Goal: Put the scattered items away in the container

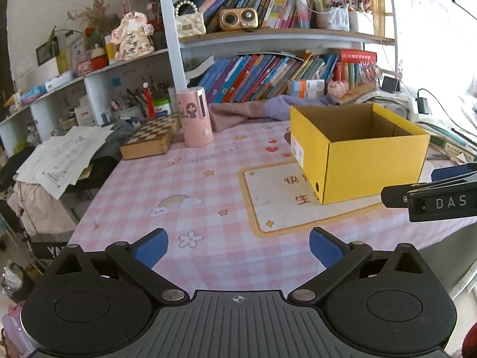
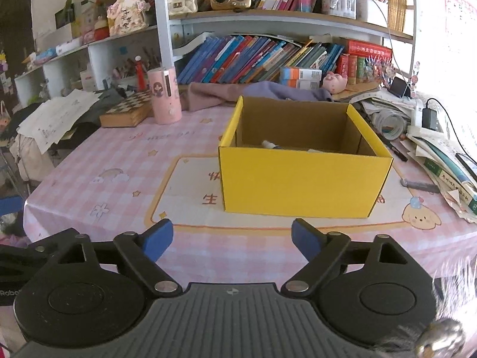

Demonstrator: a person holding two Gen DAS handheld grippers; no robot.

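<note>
A yellow cardboard box (image 2: 304, 185) stands open on the pink checked tablecloth (image 2: 119, 155). It also shows in the left wrist view (image 1: 372, 167), to the right. Inside it, low against the near wall, I see small items, one white with a dark end (image 2: 269, 144). My right gripper (image 2: 232, 243) is open and empty, just in front of the box. My left gripper (image 1: 237, 249) is open and empty over the cloth, left of the box. The right gripper's side (image 1: 432, 200) shows at the right edge of the left wrist view.
A pink cylinder (image 2: 165, 97), a chessboard box (image 2: 128, 110) and loose papers (image 2: 53, 119) sit at the back left. Purple cloth (image 2: 253, 92) lies behind the box. Books, tape (image 2: 390, 123), a charger (image 2: 429, 117) and a grey tool (image 2: 420, 185) crowd the right. Bookshelves stand behind.
</note>
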